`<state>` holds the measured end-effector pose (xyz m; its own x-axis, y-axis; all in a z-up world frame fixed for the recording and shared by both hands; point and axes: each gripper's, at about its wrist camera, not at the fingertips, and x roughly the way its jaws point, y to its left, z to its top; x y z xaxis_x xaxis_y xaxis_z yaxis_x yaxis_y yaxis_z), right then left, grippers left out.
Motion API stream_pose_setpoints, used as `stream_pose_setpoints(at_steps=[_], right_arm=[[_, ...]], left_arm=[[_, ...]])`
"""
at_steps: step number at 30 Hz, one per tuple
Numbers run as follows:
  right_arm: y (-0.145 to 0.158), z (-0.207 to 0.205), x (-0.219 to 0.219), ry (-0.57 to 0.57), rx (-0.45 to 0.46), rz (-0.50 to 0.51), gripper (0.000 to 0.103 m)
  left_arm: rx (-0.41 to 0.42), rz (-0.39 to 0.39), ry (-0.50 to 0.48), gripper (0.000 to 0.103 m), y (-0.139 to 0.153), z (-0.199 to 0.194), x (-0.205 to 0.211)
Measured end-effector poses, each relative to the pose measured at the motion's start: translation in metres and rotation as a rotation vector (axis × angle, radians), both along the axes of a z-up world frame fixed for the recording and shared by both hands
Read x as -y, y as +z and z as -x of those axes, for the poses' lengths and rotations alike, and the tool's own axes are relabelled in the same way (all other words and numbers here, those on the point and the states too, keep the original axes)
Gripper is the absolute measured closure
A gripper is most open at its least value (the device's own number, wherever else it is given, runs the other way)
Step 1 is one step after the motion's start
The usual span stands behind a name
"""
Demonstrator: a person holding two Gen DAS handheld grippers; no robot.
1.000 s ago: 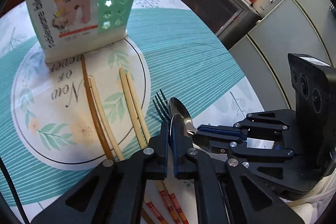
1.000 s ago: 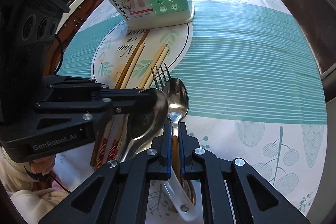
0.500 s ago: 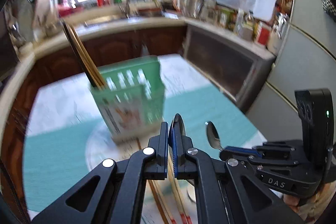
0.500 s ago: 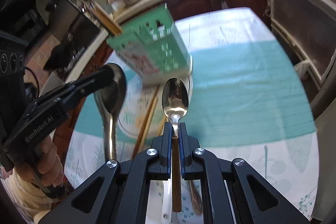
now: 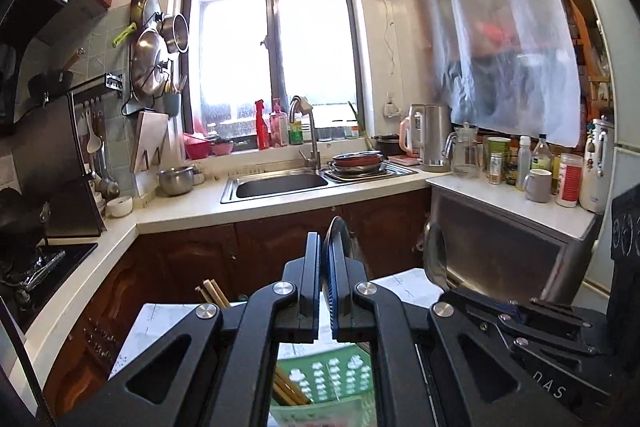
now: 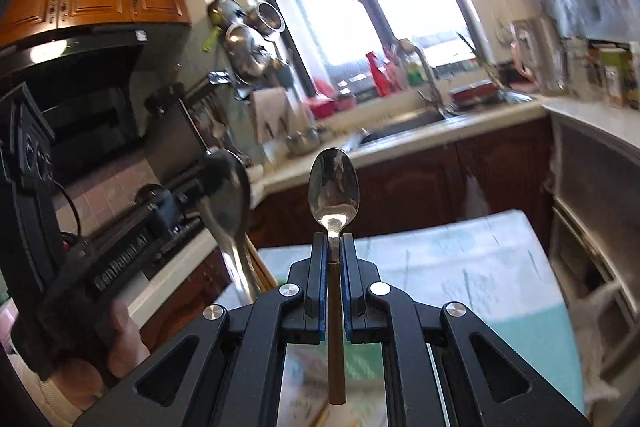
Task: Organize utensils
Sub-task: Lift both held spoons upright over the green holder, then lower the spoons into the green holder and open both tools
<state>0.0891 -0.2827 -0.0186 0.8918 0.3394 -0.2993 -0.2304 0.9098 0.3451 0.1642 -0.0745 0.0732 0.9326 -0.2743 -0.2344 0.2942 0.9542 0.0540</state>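
My left gripper (image 5: 324, 247) is shut on a large steel spoon (image 5: 337, 233), seen edge-on and held up in the air. In the right wrist view the same big spoon (image 6: 228, 203) sticks up from the left gripper (image 6: 214, 169). My right gripper (image 6: 333, 243) is shut on a smaller spoon (image 6: 334, 187) with a brown handle, its bowl upright and facing the camera. That small spoon (image 5: 434, 255) also shows to the right of the left gripper. The green utensil holder (image 5: 328, 383) stands below the left fingers, with chopsticks (image 5: 212, 291) poking out of it.
The table with its white and teal cloth (image 6: 480, 267) lies below both grippers. A hand (image 6: 120, 331) grips the left tool. Beyond are dark cabinets, a counter with a sink (image 5: 280, 185), and a grey appliance (image 5: 508, 251) to the right.
Both grippers rose off the table with their spoons and tilted up from looking down at the cloth to nearly level. The holder dropped to the bottom of the views.
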Motion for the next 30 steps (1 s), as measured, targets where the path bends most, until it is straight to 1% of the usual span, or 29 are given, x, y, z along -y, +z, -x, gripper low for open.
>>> stream_pose_setpoints(at_steps=[3,5,8,10,11,13,17,19,20,21,26,28,29,30], right_arm=[[-0.001,-0.028,-0.007,0.044,0.051,-0.006,0.097],[-0.006,-0.047,-0.014,0.07,0.056,-0.01,0.097],[-0.017,-0.073,-0.024,0.093,0.064,-0.001,0.097],[-0.028,-0.095,-0.033,0.101,0.073,0.022,0.097],[-0.036,-0.113,-0.036,0.106,0.074,0.035,0.097],[-0.051,-0.128,-0.041,0.115,0.075,0.062,0.097],[-0.081,-0.14,-0.043,0.119,0.079,0.065,0.097],[-0.095,-0.145,-0.043,0.119,0.086,0.068,0.097],[-0.096,-0.144,-0.042,0.122,0.086,0.066,0.097],[-0.103,-0.147,-0.043,0.128,0.091,0.069,0.097],[-0.135,-0.139,-0.049,0.153,0.088,0.113,0.097],[-0.143,-0.135,-0.049,0.14,0.106,0.128,0.097],[-0.144,-0.128,-0.049,0.138,0.103,0.131,0.097],[-0.148,-0.131,-0.05,0.146,0.093,0.134,0.096]], left_arm=[[0.011,-0.02,0.017,0.102,-0.011,-0.018,0.006],[0.017,-0.044,0.035,0.102,-0.019,-0.03,0.009],[0.012,-0.056,0.045,0.102,-0.03,-0.042,0.009],[0.014,-0.067,0.048,0.102,-0.036,-0.047,0.011],[0.02,-0.085,0.052,0.102,-0.041,-0.049,0.013],[0.03,-0.107,0.054,0.102,-0.05,-0.05,0.017],[0.041,-0.139,0.051,0.102,-0.068,-0.051,0.026],[0.042,-0.143,0.054,0.102,-0.074,-0.051,0.028],[0.043,-0.14,0.056,0.102,-0.076,-0.051,0.029],[0.039,-0.139,0.055,0.102,-0.078,-0.052,0.029],[0.028,-0.155,0.045,0.101,-0.089,-0.053,0.032],[0.031,-0.167,0.03,0.101,-0.094,-0.05,0.034],[0.034,-0.17,0.023,0.101,-0.095,-0.048,0.035],[0.034,-0.166,0.016,0.101,-0.096,-0.046,0.035]])
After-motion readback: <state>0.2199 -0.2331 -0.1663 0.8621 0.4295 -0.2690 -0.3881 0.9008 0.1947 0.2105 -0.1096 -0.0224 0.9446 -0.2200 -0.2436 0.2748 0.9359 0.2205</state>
